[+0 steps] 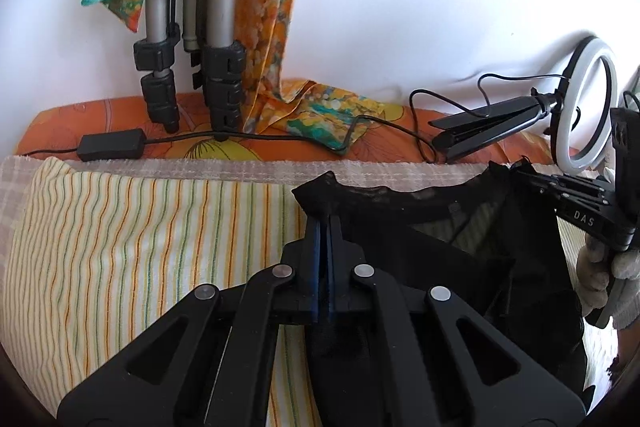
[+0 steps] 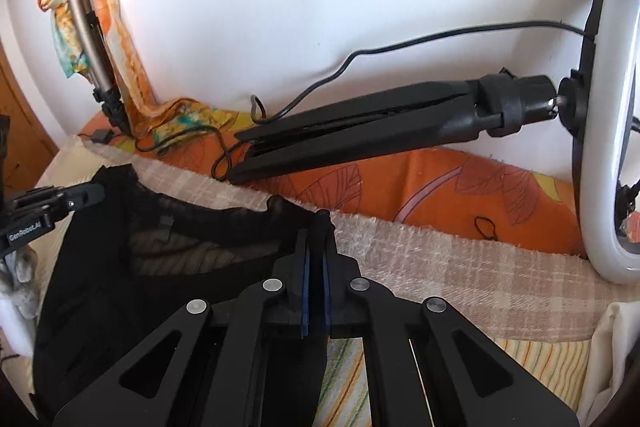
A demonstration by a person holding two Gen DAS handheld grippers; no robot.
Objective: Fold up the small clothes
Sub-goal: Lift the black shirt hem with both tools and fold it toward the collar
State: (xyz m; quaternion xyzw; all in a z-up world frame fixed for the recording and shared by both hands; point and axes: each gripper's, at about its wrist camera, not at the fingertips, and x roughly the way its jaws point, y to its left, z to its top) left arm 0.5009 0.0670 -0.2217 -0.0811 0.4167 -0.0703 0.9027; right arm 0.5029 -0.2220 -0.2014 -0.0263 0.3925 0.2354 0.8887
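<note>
Fabric is pinched in both tools: you are holding the black mesh garment (image 1: 460, 255) by its upper hem, one corner in each. Your left tool (image 1: 325, 223) is closed down on the hem corner at its own 12 o'clock, and your right tool (image 2: 319, 227) is likewise clamped on the opposite corner, visible at 3 o'clock in the left view. The hem is running straight between the two tools, so the garment's long axis is lying side to side, and the body is hanging toward 6 o'clock over the striped cloth (image 1: 140, 247) on the bed. Both hands are sitting equally near their corners. A fold would probably be carrying the hem toward 6 o'clock, keeping both tools level.
</note>
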